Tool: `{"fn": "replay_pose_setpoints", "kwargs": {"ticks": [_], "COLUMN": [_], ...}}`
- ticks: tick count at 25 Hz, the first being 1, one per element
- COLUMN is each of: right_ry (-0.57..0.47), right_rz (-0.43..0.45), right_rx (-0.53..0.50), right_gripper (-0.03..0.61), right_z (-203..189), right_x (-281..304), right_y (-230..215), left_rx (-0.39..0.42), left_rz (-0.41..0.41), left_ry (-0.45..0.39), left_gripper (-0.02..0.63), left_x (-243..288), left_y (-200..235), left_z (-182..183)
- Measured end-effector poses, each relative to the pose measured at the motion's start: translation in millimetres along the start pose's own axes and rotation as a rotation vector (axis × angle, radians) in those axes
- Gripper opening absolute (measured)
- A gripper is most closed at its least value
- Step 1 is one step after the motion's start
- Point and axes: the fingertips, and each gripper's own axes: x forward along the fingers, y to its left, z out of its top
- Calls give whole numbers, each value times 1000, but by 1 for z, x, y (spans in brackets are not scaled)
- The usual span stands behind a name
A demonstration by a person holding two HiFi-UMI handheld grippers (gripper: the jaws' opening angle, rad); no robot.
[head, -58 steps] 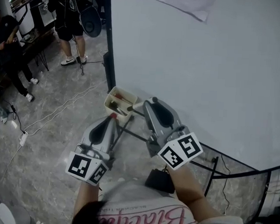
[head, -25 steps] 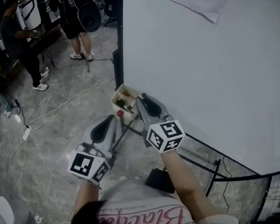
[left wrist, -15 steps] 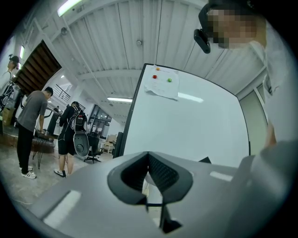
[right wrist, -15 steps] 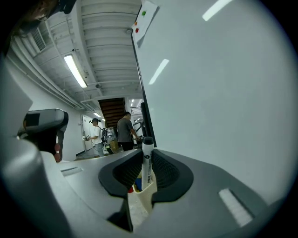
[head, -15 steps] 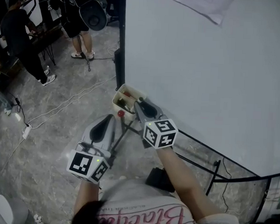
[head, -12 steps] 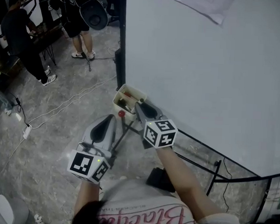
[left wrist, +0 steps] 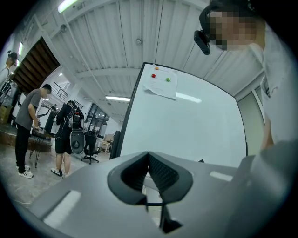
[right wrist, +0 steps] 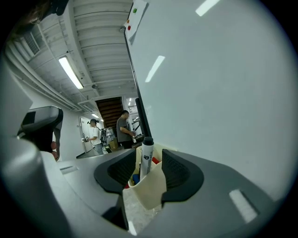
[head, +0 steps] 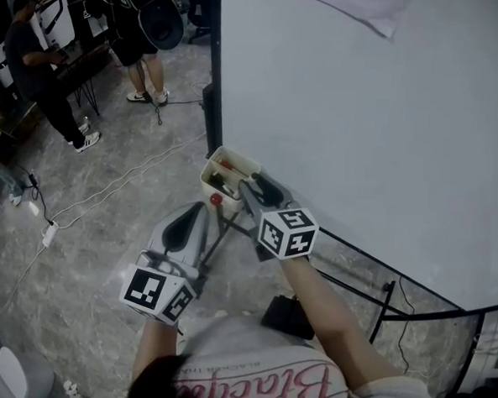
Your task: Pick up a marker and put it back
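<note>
A cream holder (head: 209, 183) with several markers hangs at the whiteboard's lower left corner. My right gripper (head: 246, 184) reaches into it from the right. In the right gripper view a white marker with a black cap (right wrist: 146, 155) stands upright in the holder (right wrist: 151, 188), between the jaws of the right gripper (right wrist: 146, 169). Those jaws are opening, with a gap on each side of the marker. My left gripper (head: 199, 209) hangs lower left of the holder, apart from it. In the left gripper view the left gripper (left wrist: 149, 174) is shut with nothing in it.
The big whiteboard (head: 362, 134) fills the right side, its stand bars (head: 353, 286) running near the floor. A black object (head: 286, 316) lies on the floor by my body. Cables (head: 106, 195) cross the grey floor at left. People (head: 38, 63) stand at the far left.
My right gripper moved forward and left from beside the board to the holder, then stayed there. The left gripper kept its place.
</note>
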Motion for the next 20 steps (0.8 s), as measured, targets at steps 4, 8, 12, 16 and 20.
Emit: {"fn": "replay_pose_setpoints", "kwargs": {"ticks": [4,8,12,16,20], "right_ry": [2,-23,-62,-130,-187], "right_rz": [1,5,47,44,46], "right_rx": [-5,-36,-47,-95,-165], "right_gripper": [195,195,144,41,2], "right_z": [6,22,41,62,78], "right_x": [-8,-26,-51,-76,-100], "right_y": [-1,5,25,44,63], "left_rx": [-2,-4,-18,-37,-37], "left_rz": [-12,-18,-22,-22,-31], "left_ry": [-4,-5,-2,6,2], "left_gripper": [0,0,0,0,0], "left_x": [1,3,4,5,4], "left_y": [-4,-4,-4,-5,-11], "left_z": [1,0,-3,-4,-4]}}
